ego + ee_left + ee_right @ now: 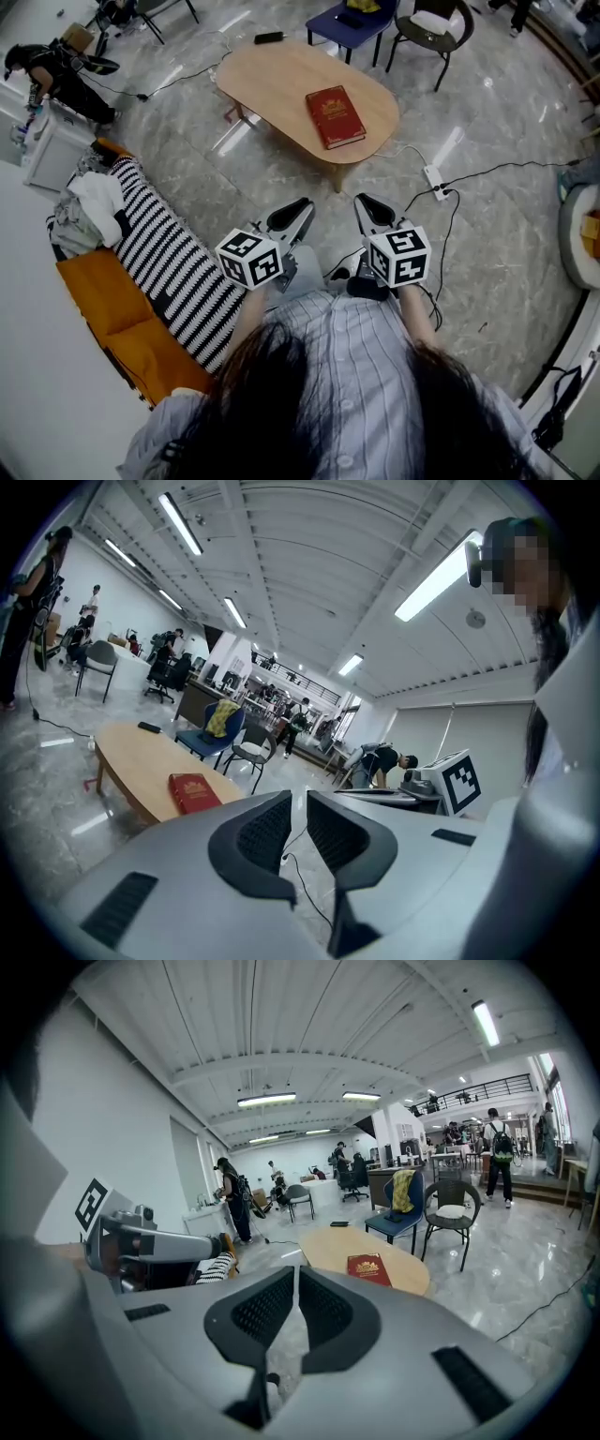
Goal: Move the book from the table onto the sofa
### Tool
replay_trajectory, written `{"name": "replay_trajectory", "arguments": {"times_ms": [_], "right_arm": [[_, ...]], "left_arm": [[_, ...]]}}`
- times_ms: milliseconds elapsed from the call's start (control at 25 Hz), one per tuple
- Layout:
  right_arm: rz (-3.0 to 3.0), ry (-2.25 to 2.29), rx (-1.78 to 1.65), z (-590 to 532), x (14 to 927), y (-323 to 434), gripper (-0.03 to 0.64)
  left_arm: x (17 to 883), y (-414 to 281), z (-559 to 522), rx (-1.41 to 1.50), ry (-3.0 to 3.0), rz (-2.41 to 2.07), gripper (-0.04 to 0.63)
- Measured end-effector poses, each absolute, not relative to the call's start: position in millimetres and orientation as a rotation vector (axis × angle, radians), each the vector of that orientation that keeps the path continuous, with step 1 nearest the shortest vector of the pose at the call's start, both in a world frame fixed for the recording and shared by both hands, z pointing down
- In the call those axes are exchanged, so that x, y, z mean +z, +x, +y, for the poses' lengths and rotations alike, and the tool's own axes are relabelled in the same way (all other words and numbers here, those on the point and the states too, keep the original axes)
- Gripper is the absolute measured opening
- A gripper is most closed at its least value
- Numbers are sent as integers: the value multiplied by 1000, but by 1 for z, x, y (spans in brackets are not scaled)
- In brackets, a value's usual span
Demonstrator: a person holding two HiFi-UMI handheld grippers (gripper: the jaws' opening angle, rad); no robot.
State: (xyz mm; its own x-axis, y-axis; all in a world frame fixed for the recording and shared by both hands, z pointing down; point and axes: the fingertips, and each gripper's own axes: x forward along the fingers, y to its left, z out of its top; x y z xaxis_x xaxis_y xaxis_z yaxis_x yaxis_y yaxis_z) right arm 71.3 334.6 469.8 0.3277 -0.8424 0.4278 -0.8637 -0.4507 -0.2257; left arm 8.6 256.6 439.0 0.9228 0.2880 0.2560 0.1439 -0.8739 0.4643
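A red book [334, 116] with gold print lies flat on the near end of the oval wooden table [272, 80]; it also shows as the book [193, 791] in the left gripper view and the book [368, 1268] in the right gripper view. The sofa [169, 272], under a black-and-white striped cover and orange cushions, runs along the left. My left gripper [302, 208] and right gripper [364, 204] hover side by side in front of the person's body, well short of the table. Both are shut and hold nothing.
A blue chair [352, 23] and a dark chair [431, 33] stand beyond the table. A small black device [268, 37] lies on the table's far end. A power strip [435, 181] with cables lies on the marble floor to the right. Clothes [94, 211] are piled on the sofa's far end.
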Motion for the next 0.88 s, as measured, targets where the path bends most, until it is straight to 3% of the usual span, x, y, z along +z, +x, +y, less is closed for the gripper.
{"name": "replay_trajectory", "arguments": {"times_ms": [400, 880], "right_arm": [[-1594, 2534, 862, 320, 488, 92, 31], [-1378, 2650, 1007, 272, 509, 187, 31]], "left_arm": [[455, 31, 239, 497, 2608, 332, 41], [468, 144, 152, 554, 2560, 456, 41]]}}
